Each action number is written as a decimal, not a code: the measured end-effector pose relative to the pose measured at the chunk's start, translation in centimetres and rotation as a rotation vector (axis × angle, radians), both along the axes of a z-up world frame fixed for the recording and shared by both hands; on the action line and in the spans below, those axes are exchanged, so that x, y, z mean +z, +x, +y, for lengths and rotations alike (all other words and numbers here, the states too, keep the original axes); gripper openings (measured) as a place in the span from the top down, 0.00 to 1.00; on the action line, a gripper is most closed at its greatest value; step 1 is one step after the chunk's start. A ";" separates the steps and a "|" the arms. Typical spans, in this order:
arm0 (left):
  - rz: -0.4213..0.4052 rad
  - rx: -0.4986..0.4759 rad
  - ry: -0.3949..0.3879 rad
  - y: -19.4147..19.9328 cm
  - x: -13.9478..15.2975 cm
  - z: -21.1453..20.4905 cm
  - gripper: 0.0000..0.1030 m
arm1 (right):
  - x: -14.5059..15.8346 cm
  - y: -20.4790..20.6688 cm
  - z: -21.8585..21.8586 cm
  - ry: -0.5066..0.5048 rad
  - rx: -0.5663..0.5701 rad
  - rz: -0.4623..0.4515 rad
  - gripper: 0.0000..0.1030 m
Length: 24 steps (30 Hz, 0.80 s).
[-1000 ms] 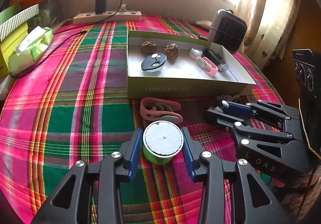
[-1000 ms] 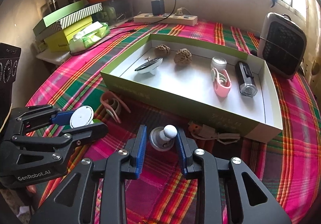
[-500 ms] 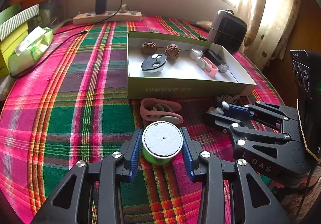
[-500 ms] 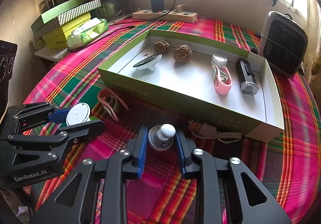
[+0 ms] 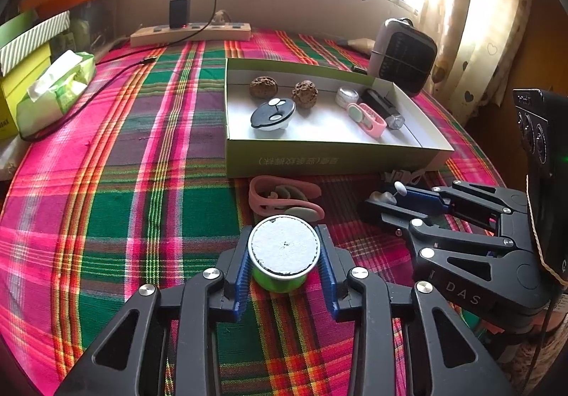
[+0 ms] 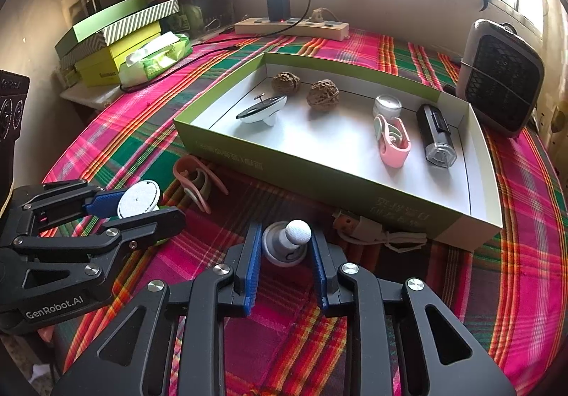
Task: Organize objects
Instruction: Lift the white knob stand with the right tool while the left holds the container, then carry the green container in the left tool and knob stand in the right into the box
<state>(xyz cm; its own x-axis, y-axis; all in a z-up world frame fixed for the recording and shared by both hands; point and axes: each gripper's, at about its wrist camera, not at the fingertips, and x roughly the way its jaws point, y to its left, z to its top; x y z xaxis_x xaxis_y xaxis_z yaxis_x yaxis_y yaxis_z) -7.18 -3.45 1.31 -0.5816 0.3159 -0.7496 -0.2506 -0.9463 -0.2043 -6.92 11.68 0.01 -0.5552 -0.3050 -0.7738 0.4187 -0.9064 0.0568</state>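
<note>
My left gripper (image 5: 284,262) is shut on a small green cup with a white foil lid (image 5: 284,248), held just above the plaid cloth; it also shows in the right wrist view (image 6: 139,199). My right gripper (image 6: 285,247) is shut on a grey-and-white knob with a round white head (image 6: 289,241), also seen from the left wrist (image 5: 390,193). The open green box (image 6: 269,161) lies beyond both, holding two walnuts (image 6: 323,94), a black-and-white disc (image 6: 262,110), a small jar (image 6: 387,106), a pink clip (image 6: 392,138) and a black lamp (image 6: 435,135).
A pink and grey band (image 5: 284,199) lies on the cloth before the box. A white cable (image 6: 376,234) lies by the box's front wall. A small heater (image 6: 500,76) stands at the right, a power strip (image 6: 291,26) at the back, a tissue pack (image 6: 156,57) and stacked boxes at the left.
The right gripper has lifted slightly with the knob and drifted a little toward the box. The left gripper keeps hold of the cup, almost still.
</note>
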 end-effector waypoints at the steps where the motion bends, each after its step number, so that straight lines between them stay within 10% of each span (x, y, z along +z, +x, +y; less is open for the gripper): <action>1: 0.000 0.001 0.000 0.0 0.0 0.0 0.70 | 0.0 0.0 0.0 0.000 0.000 0.000 0.74; 24: 0.031 -0.009 -0.012 0.4 0.9 0.5 0.70 | 1.1 0.5 0.3 -0.017 0.001 0.022 0.74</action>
<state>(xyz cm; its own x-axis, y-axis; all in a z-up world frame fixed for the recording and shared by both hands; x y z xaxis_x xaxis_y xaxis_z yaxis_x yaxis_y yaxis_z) -6.81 -2.98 2.16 -0.6021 0.3123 -0.7348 -0.2651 -0.9463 -0.1850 -6.47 11.94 1.06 -0.5714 -0.3182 -0.7564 0.4206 -0.9050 0.0630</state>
